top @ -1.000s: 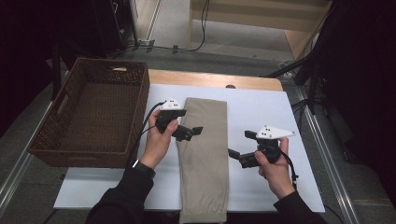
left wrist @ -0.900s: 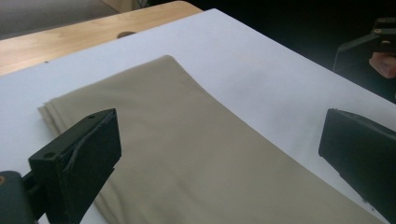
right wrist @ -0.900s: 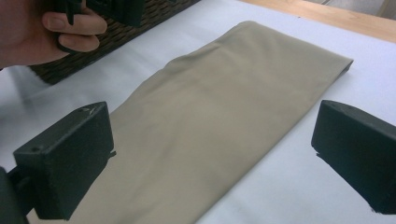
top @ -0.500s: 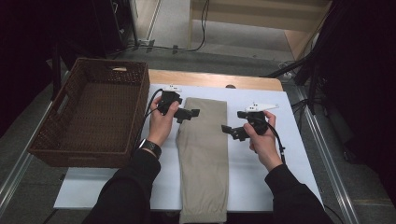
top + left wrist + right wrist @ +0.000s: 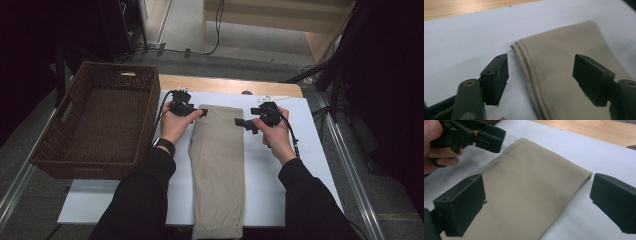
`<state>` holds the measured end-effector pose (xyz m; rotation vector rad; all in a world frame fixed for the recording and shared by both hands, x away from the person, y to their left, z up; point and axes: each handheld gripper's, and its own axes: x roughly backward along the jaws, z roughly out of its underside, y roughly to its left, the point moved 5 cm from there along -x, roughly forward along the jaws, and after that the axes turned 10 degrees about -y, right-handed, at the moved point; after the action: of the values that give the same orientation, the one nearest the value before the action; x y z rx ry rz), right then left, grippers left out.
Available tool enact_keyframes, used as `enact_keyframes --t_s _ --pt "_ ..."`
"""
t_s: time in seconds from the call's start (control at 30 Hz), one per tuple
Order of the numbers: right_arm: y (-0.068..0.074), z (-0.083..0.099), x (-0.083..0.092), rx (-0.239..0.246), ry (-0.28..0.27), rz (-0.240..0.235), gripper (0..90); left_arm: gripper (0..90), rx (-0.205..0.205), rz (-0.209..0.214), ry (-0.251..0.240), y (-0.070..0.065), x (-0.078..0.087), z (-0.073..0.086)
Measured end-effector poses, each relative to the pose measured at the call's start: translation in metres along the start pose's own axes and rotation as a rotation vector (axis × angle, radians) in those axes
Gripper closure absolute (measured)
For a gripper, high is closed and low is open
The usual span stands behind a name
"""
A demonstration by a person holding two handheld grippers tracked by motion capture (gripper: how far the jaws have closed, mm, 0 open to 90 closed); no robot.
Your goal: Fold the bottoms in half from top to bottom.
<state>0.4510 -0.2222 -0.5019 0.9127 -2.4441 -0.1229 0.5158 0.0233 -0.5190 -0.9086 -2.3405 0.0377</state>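
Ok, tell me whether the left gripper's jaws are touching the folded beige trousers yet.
Apart. In the left gripper view the left gripper has its jaws spread either side of the trousers' corner seam, which lies untouched on the white table cover.

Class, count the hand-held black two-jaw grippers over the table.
2: the left gripper at the folded beige cloth's far left corner, the right gripper at its far right corner.

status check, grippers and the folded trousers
Left gripper and right gripper open, jaws just closing in, nothing pinched. Folded beige trousers flat on white sheet, far corners between the jaws. Wicker basket alongside, clear.
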Motion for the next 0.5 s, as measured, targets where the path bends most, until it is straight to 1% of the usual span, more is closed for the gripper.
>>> enact_keyframes --t_s 0.03,0.07,0.1,0.13,0.17,0.2,0.27,0.3,0.33,0.4,0.43,0.5 --pt "0.000 0.000 0.000 0.000 0.000 0.000 8.6 34.3 0.000 0.000 0.000 0.000 0.000 0.000" --pt "-0.007 -0.001 -0.004 -0.006 -0.005 0.056 14.0 35.2 0.000 -0.015 0.000 0.003 -0.003 0.000" --pt "-0.011 -0.002 -0.006 -0.021 -0.004 0.070 15.0 38.0 0.009 -0.014 -0.005 0.004 -0.005 -0.001" --pt "-0.015 -0.001 -0.009 -0.036 0.002 0.085 18.1 40.5 0.008 -0.012 -0.002 0.006 -0.006 0.000" --pt "-0.015 -0.001 -0.009 -0.036 0.002 0.085 18.1 41.4 0.008 -0.012 -0.002 0.006 -0.006 0.000" --pt "-0.023 0.000 -0.014 -0.046 0.018 0.113 22.3 42.7 0.002 -0.025 0.007 0.008 -0.010 0.001" --pt "-0.031 0.003 -0.019 -0.062 0.049 0.143 26.0 46.2 0.012 -0.027 0.013 0.009 -0.014 0.002" --pt "-0.034 0.003 -0.022 -0.063 0.059 0.153 27.7 49.2 0.013 -0.032 0.020 0.009 -0.016 0.003" --pt "-0.037 0.003 -0.024 -0.067 0.060 0.163 30.5 51.1 0.022 -0.025 0.021 0.009 -0.018 0.002" --pt "-0.041 0.003 -0.029 -0.091 0.062 0.168 33.3 51.1 0.014 -0.014 0.028 0.007 -0.022 0.002" --pt "-0.042 0.003 -0.031 -0.097 0.058 0.171 35.4 51.2 0.007 -0.020 0.029 0.006 -0.023 0.002" --pt "-0.042 0.004 -0.037 -0.085 0.075 0.183 36.8 51.1 -0.001 -0.022 0.037 0.006 -0.026 0.003"
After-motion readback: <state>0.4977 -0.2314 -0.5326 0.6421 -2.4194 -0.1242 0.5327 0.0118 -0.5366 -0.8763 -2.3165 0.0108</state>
